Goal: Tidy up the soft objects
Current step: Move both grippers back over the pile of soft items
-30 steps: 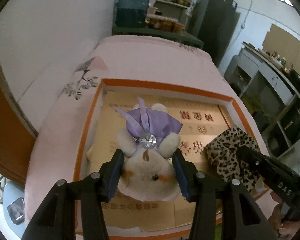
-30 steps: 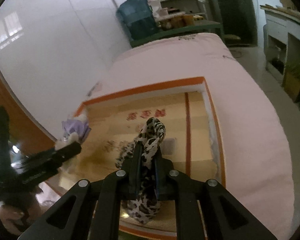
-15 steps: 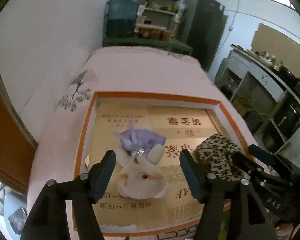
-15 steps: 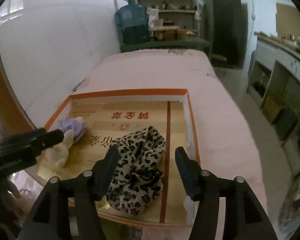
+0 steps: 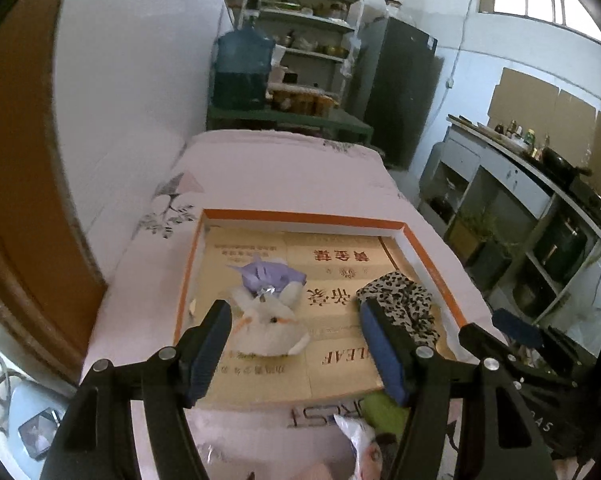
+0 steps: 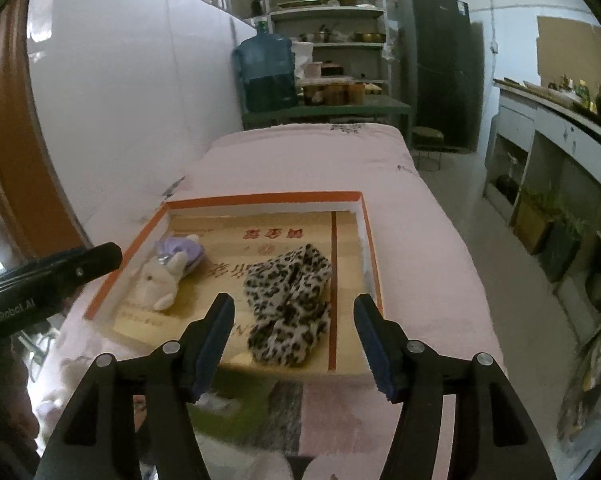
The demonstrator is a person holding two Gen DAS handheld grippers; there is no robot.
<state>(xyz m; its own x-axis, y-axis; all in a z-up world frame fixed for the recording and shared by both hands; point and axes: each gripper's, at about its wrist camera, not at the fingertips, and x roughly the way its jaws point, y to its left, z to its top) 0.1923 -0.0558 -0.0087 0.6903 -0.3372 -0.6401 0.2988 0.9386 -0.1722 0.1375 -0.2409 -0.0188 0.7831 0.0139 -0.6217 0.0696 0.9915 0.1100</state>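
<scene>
both grippers (image 5: 296, 350) (image 6: 294, 344) wide open and empty; bunny plush (image 5: 270, 320) straight ahead of left, leopard cloth (image 6: 288, 304) ahead of right

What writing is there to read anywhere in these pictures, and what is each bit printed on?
"GeoRobot.AI", roughly, slightly blurred: on the left gripper body, seen from the right wrist view.
"LEAF", upside down, cut off: on the cardboard lining of the box.
"RCST", roughly, upside down, partly hidden: on the box's near flap.
Red Chinese characters: on the cardboard, too blurred to read.
"AS": on the right gripper body, rest hidden.
</scene>
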